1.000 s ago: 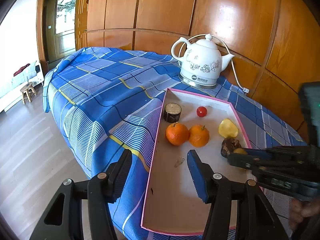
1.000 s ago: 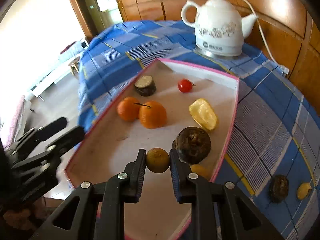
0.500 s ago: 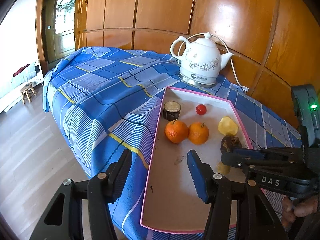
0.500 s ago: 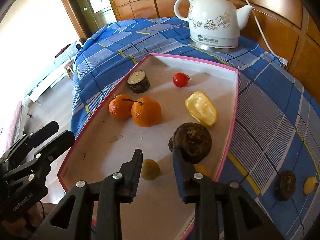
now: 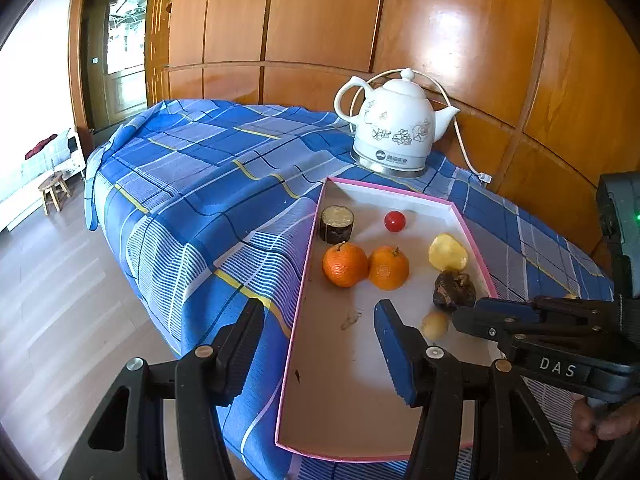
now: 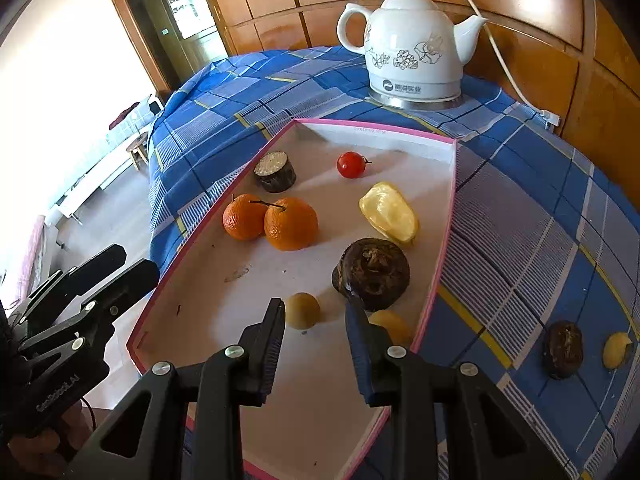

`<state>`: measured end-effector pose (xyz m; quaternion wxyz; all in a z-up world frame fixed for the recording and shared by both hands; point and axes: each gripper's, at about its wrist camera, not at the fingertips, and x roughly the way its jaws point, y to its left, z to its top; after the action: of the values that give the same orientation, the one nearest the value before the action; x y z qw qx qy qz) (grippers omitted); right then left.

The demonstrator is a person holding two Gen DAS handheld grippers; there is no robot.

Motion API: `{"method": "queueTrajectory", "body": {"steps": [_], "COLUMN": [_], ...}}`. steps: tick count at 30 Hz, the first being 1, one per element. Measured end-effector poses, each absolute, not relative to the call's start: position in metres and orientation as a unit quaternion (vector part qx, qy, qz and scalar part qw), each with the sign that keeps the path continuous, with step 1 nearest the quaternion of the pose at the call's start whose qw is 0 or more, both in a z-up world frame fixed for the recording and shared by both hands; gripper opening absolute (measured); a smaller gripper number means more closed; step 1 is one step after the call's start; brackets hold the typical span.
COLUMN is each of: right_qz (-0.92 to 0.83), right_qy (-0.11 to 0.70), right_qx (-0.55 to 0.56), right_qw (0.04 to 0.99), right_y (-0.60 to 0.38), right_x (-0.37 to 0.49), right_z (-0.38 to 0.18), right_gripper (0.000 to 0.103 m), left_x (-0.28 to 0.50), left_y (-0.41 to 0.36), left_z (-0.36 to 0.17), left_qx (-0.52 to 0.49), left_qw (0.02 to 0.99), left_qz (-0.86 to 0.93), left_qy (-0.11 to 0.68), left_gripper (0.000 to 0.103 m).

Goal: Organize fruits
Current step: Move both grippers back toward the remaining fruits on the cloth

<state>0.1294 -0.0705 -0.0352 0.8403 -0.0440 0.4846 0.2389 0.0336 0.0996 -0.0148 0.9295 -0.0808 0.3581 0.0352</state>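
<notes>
Wood-panelled room, surface under blue checked cloth (image 5: pixel 208 184), pink-rimmed tray (image 6: pixel 444 240) beside white kettle (image 6: pixel 412 52).
Right tongs (image 6: pixel 316 330) released, just above small yellow-brown fruit (image 6: pixel 303 310) lying in tray near dark root (image 6: pixel 372 272). Left tongs (image 5: pixel 318 344) parted, empty, over tray's near left rim. Two oranges (image 6: pixel 272 220) touching.

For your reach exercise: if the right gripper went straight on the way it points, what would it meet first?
Probably the small round yellow-brown fruit lying in the pink-rimmed tray, just ahead of the open right gripper; depth is uncertain.
</notes>
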Motion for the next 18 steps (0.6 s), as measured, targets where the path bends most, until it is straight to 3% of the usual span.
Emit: {"method": "queueTrajectory", "body": {"steps": [18], "right_qz": [0.204], "right_qy": [0.443], "right_qx": [-0.016], "right_qw": [0.873], "right_y": [-0.144], "right_x": [0.113], "right_z": [0.012], "right_gripper": [0.033], "left_x": [0.033], "left_y": [0.077], "left_z": [-0.003], "left_qx": [-0.05], "left_qw": [0.935], "left_qz": [0.01], "left_qy": [0.352], "left_gripper": [0.058]}}
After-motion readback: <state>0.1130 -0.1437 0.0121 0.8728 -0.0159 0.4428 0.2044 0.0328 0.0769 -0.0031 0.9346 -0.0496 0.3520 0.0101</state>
